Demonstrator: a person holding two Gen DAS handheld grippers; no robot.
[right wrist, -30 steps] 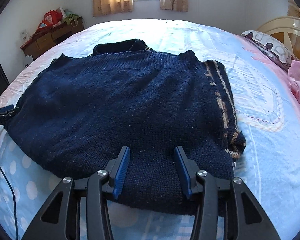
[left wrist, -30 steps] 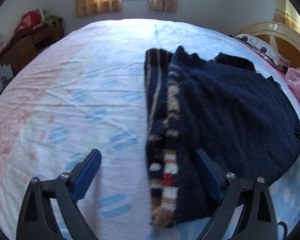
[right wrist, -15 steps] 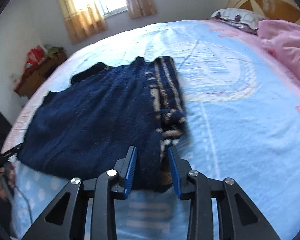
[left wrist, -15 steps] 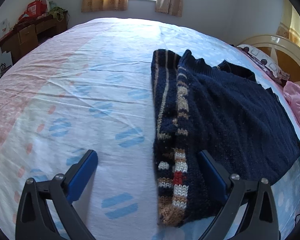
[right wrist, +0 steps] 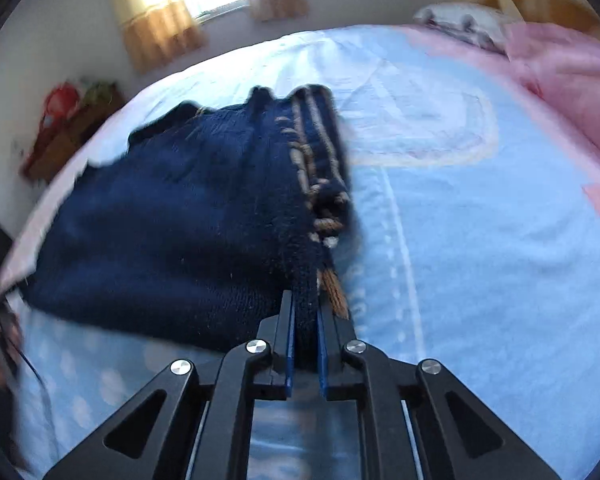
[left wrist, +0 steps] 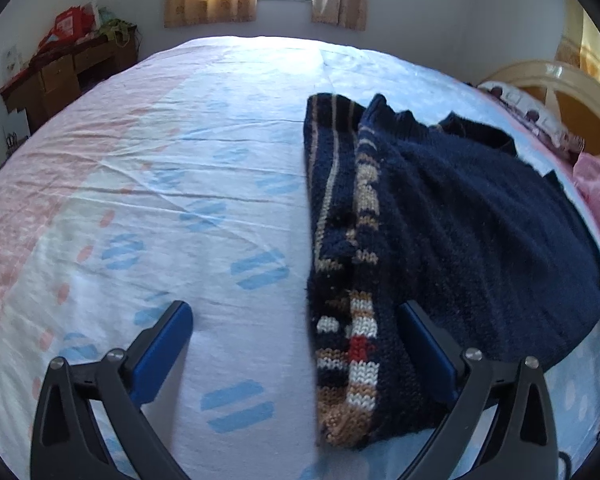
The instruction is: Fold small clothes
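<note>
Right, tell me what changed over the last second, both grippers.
The right gripper swung to the navy sweater's striped hem corner and shut on it, bunching the knit between its pads. The left gripper stayed wide open, straddling the striped edge at the opposite side, gripping nothing. The sweater still lies spread on the bed sheet.

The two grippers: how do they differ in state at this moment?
The left gripper is wide open and holds nothing; the right gripper is shut on the sweater hem. The left spans the sweater's striped edge and bare sheet; the right grips dark knit. Both have blue pads and black frames.
</note>
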